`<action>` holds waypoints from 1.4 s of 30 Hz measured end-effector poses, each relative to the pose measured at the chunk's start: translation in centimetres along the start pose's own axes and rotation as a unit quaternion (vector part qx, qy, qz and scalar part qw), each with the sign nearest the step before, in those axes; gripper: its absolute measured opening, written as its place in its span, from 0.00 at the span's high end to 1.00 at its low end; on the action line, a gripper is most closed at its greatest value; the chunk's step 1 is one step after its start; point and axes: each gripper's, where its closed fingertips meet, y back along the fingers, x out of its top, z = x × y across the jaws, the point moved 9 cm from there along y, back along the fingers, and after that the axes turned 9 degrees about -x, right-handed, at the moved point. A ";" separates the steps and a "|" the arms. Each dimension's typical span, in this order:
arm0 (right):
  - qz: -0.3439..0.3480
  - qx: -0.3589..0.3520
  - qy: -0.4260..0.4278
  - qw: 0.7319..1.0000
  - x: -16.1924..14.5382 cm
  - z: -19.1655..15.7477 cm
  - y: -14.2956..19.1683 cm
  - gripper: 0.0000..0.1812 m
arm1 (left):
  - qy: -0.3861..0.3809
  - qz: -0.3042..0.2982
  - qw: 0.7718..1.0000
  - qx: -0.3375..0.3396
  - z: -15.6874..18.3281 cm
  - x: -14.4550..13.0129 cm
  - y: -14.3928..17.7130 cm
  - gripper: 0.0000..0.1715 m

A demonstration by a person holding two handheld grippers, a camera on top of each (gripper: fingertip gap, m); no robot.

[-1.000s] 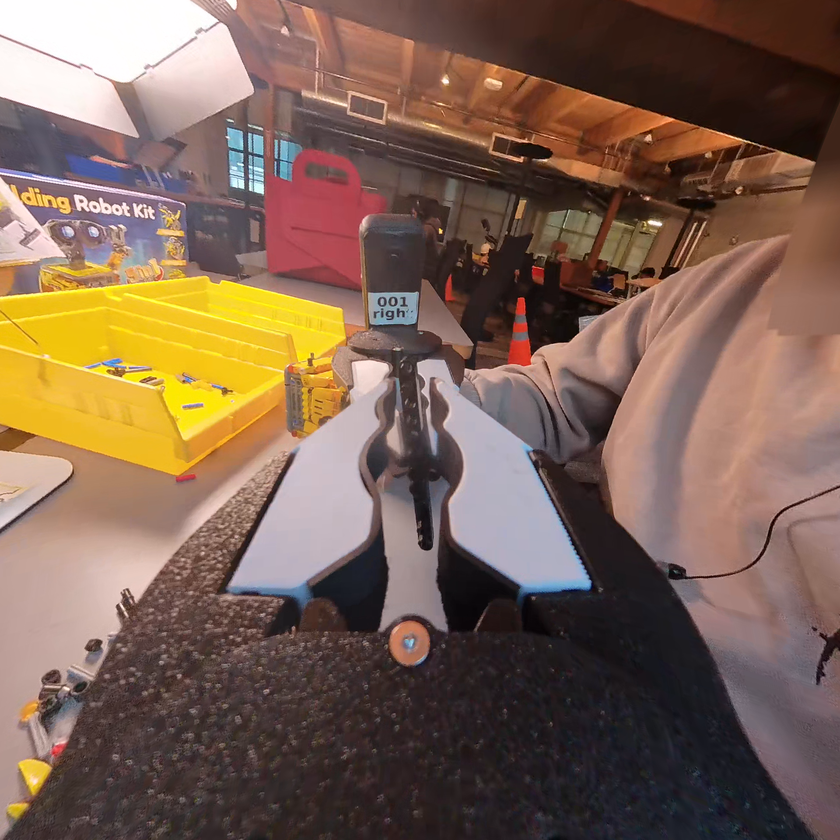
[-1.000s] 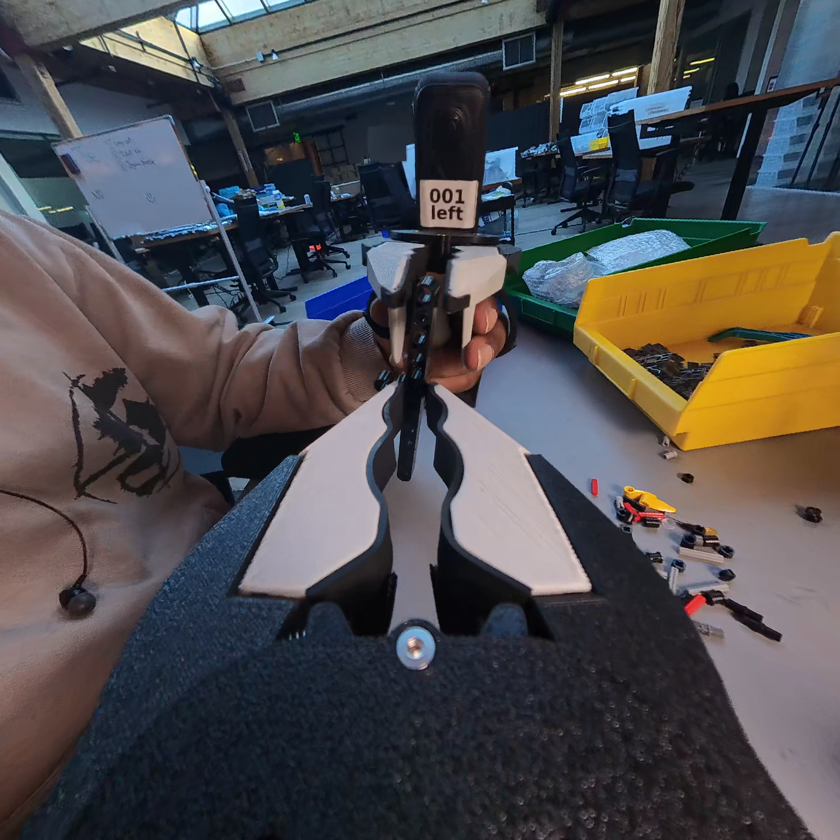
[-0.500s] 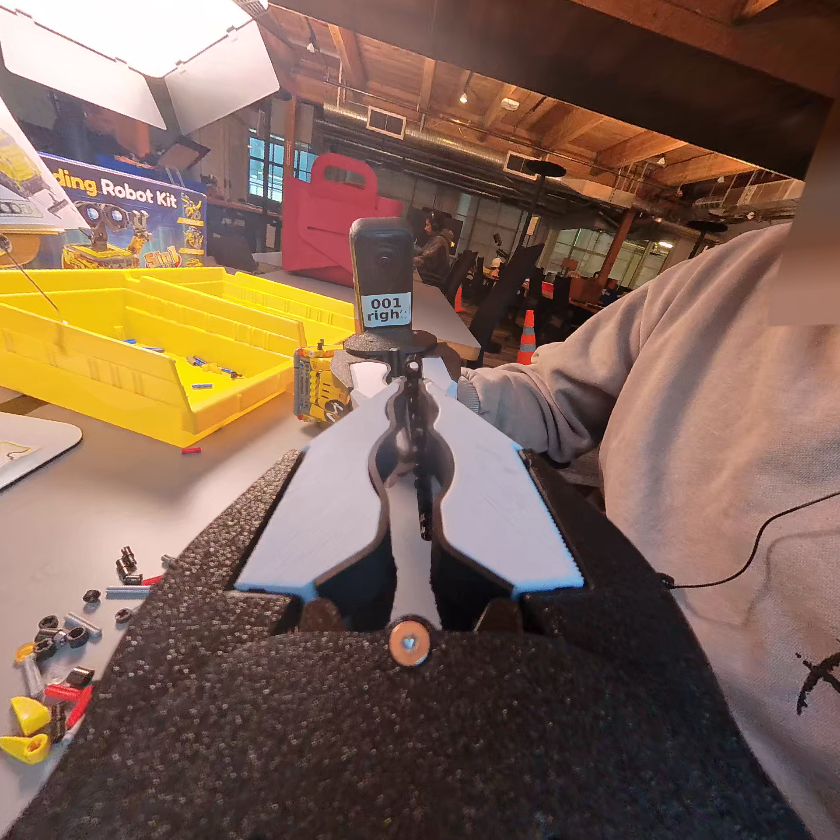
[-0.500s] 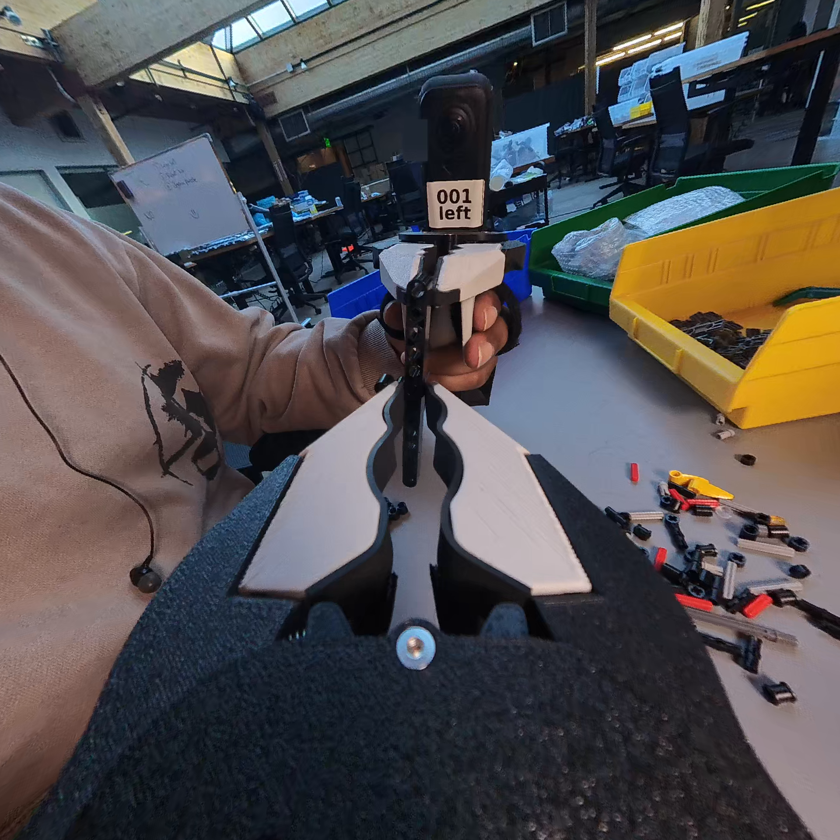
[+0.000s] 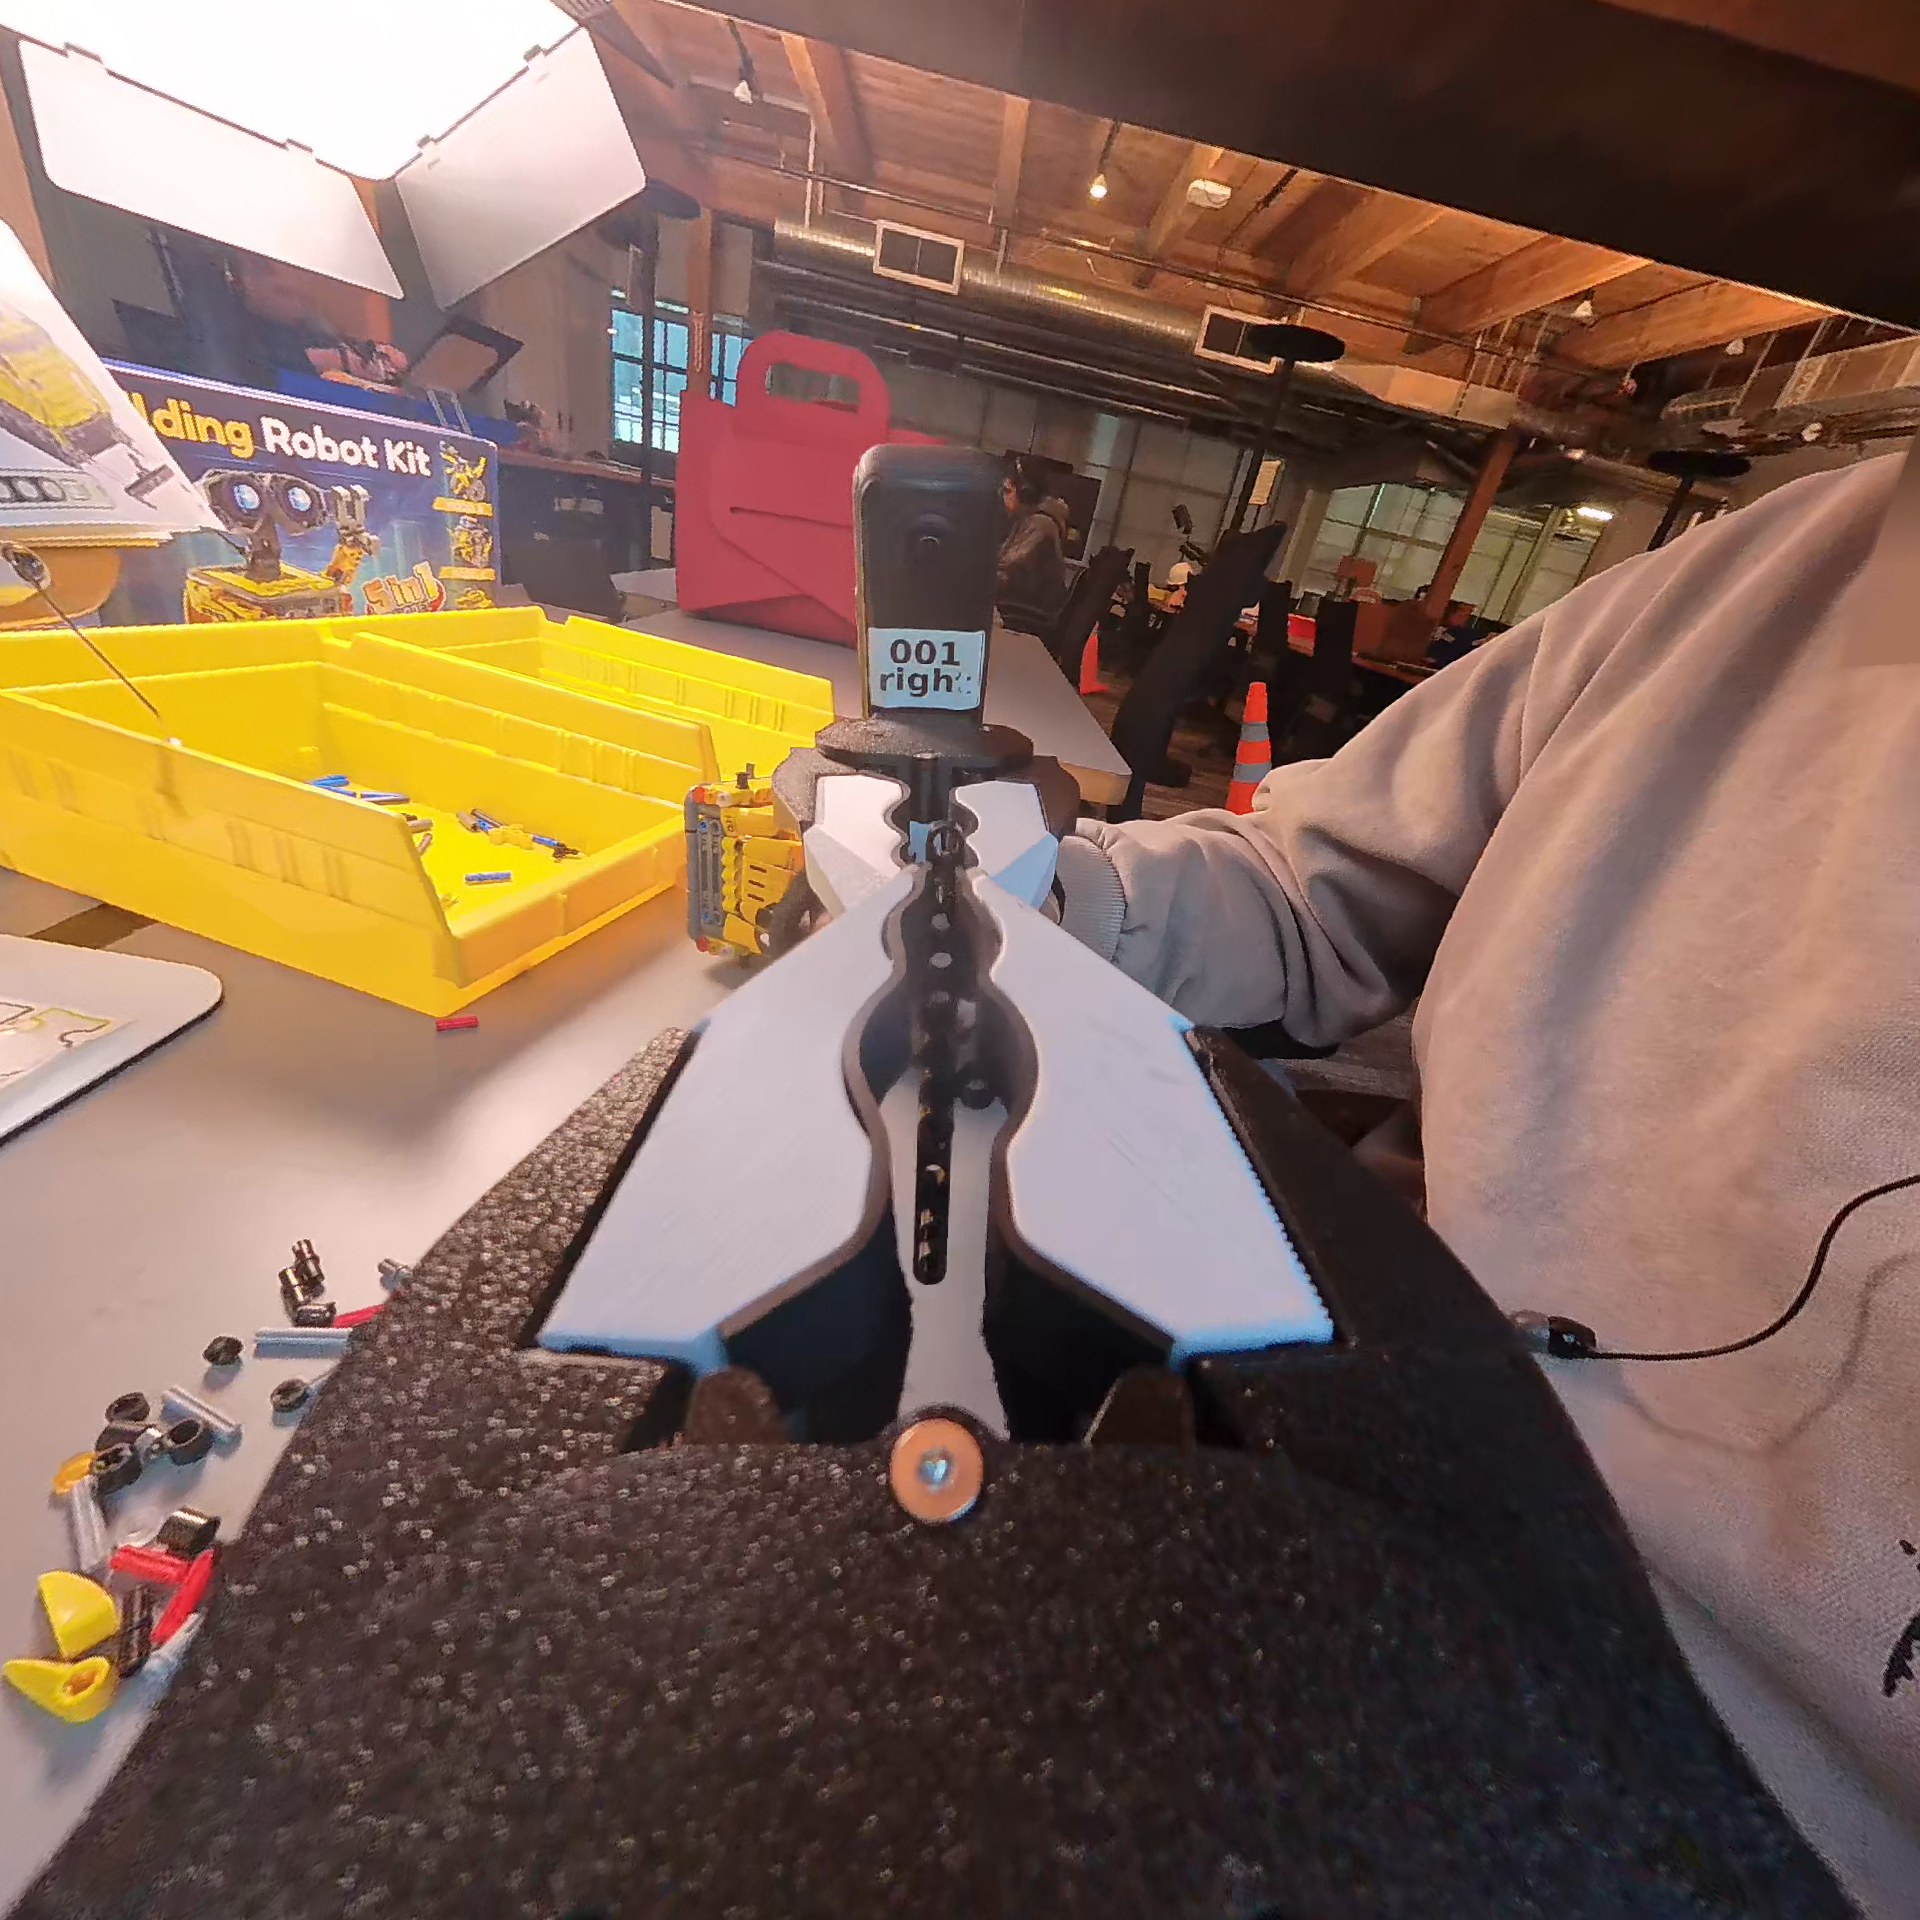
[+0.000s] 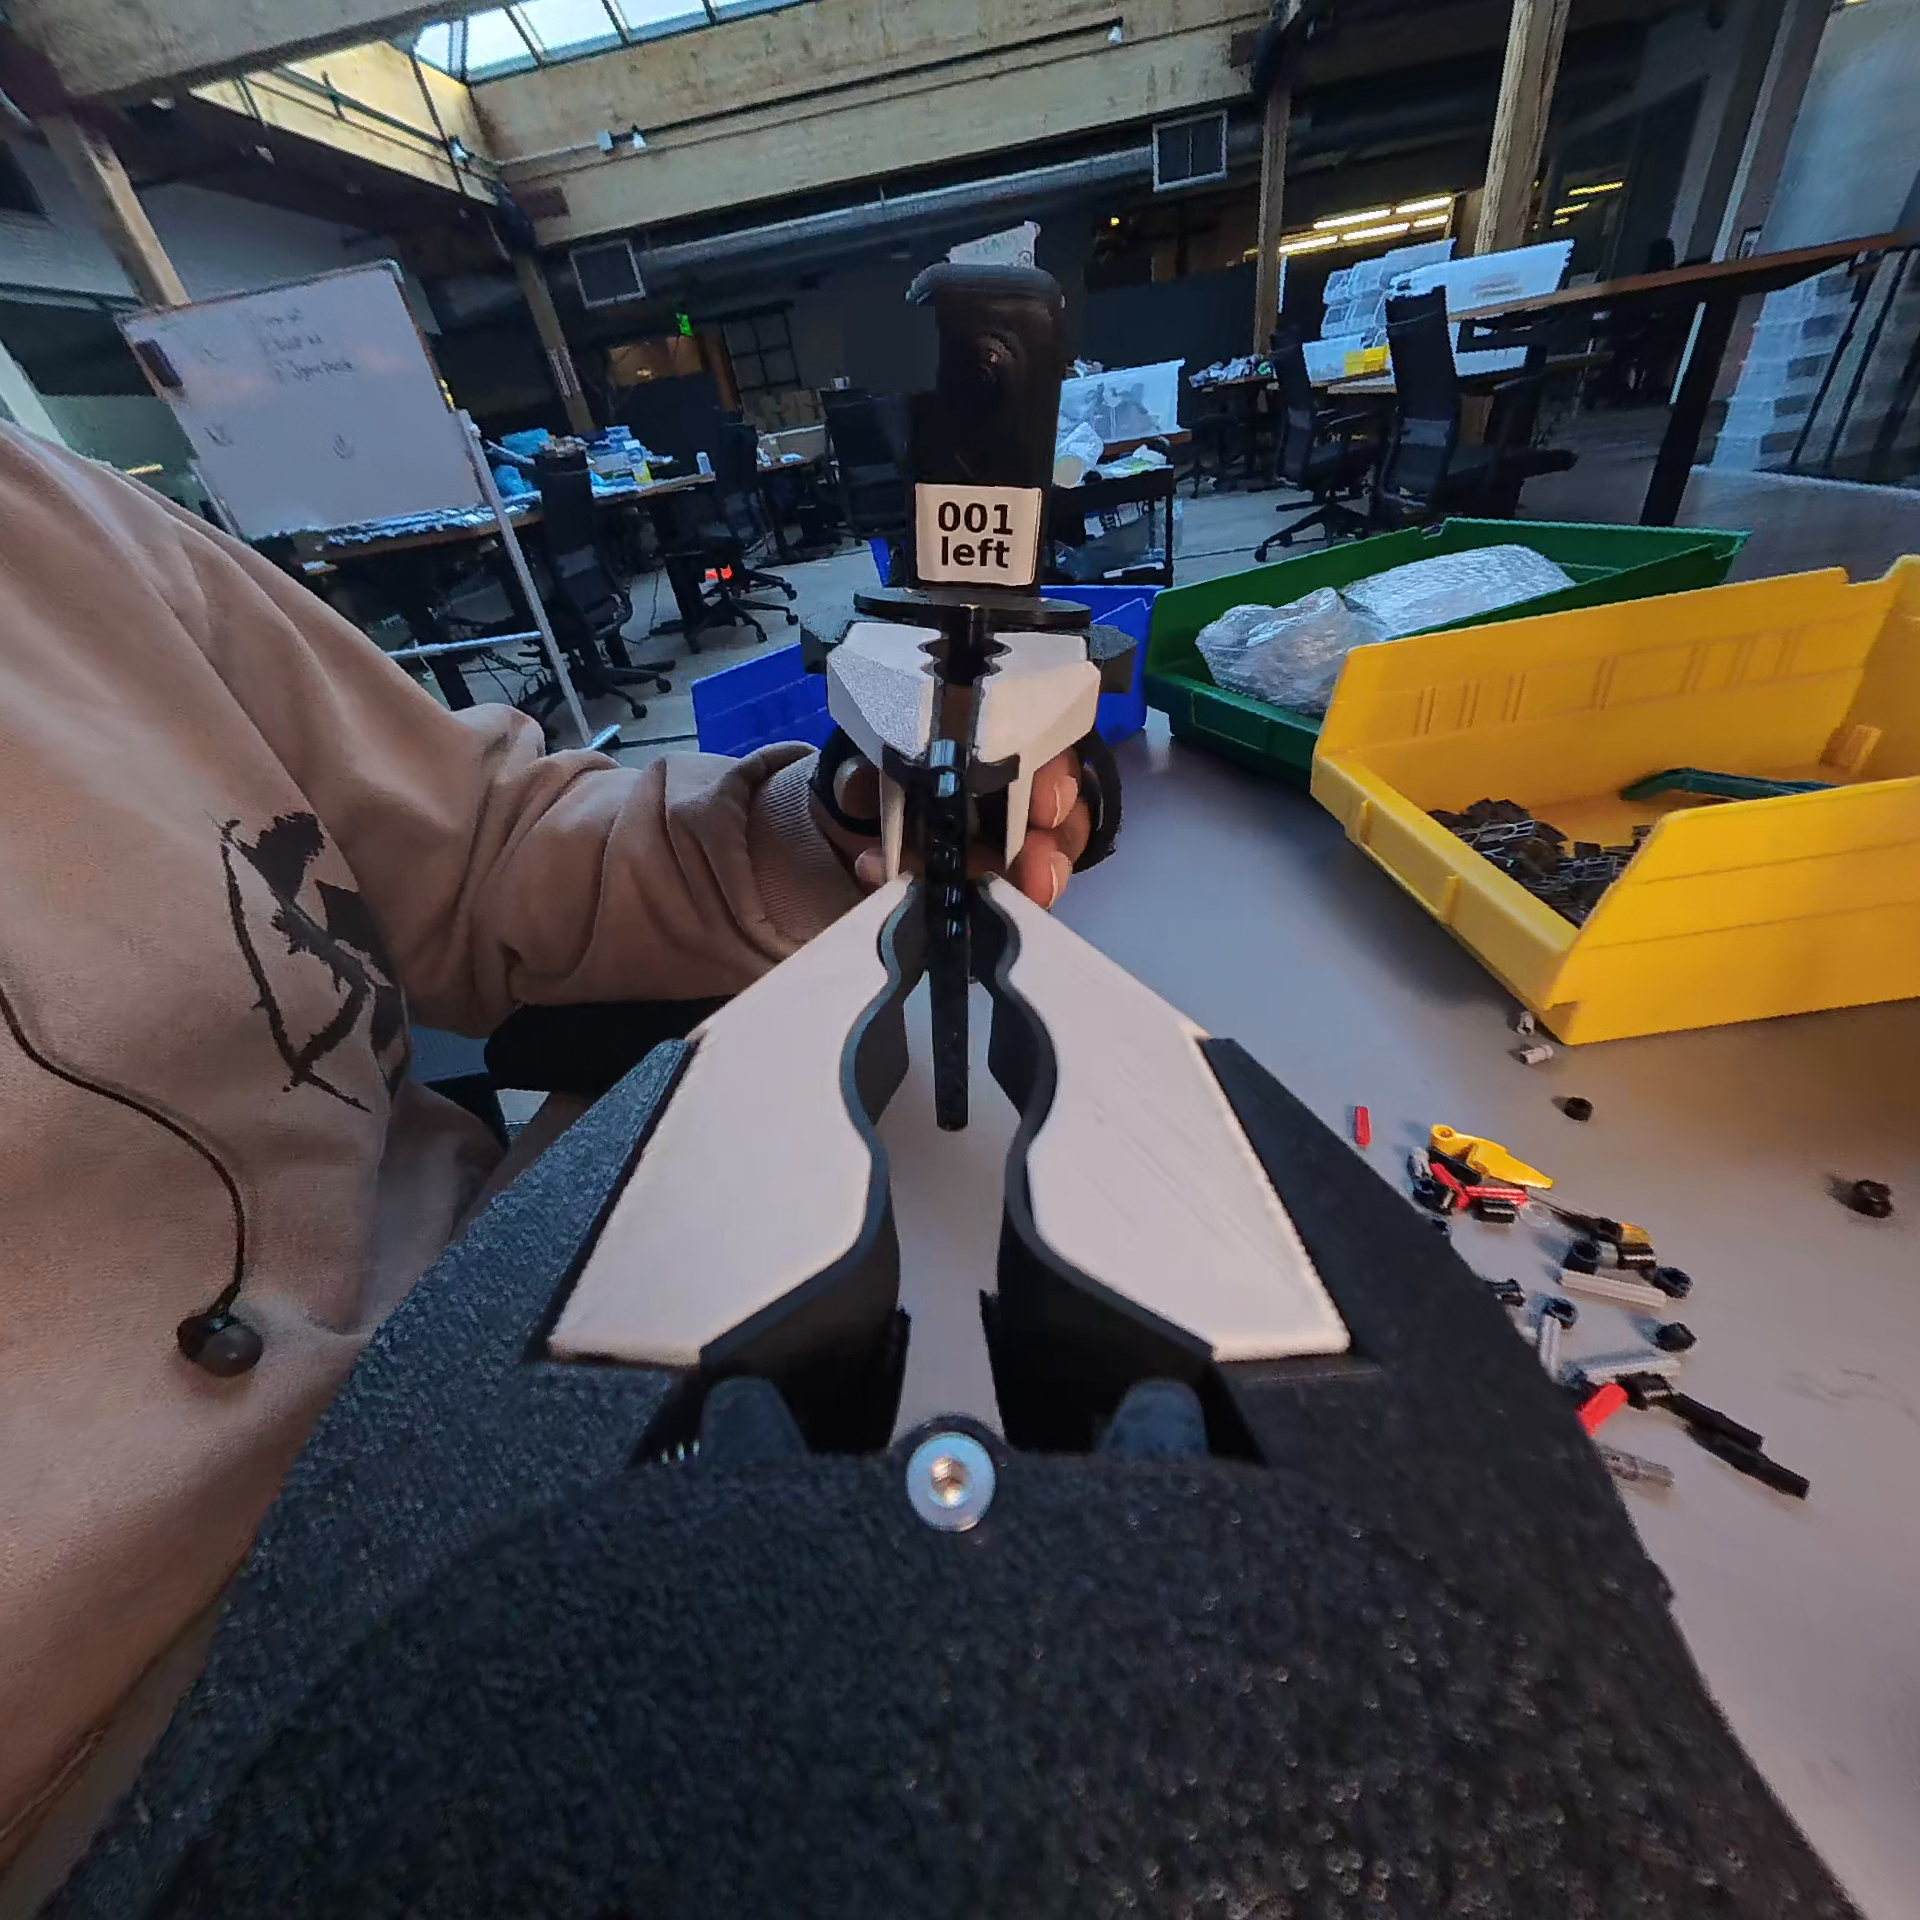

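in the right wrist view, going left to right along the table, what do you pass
Sleeve → black beam clamped in the right gripper → loose parts → yellow bin.

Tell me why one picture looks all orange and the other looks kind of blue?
Left wrist view: a bright light panel glares white at the top left and warm lamps tint the wooden ceiling orange. Right wrist view: cooler daylight from the skylight leaves the grey table bluish. Both views bend straight lines near the edges, and the left hand-held gripper looks slightly blurred.
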 end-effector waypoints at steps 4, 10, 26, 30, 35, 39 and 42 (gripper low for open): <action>0.002 0.012 -0.001 1.000 0.1 -0.2 0.1 0.97 | -0.004 0.004 1.000 -0.005 0.3 0.0 -0.2 0.98; 0.005 0.017 -0.012 1.000 0.1 -0.2 -0.1 0.97 | -0.017 -0.015 1.000 0.007 0.4 -0.2 -0.4 0.98; 0.057 -0.041 -0.020 0.997 2.2 2.0 3.1 0.97 | 0.003 0.061 0.996 0.060 0.0 2.5 4.4 1.00; 0.038 0.003 -0.046 0.998 0.9 1.1 1.1 0.97 | 0.010 0.024 0.998 0.048 0.0 1.1 1.3 0.85; 0.027 0.017 -0.055 0.998 0.1 0.5 0.3 0.97 | 0.007 0.004 0.999 0.034 0.3 0.4 0.1 0.96; 0.027 0.021 -0.059 0.998 0.0 0.4 0.2 0.97 | -0.003 -0.006 0.999 0.042 0.5 0.5 0.1 0.98; 0.030 0.026 -0.063 0.997 0.0 0.3 0.2 0.97 | -0.012 -0.016 0.999 0.043 0.6 0.5 0.1 0.97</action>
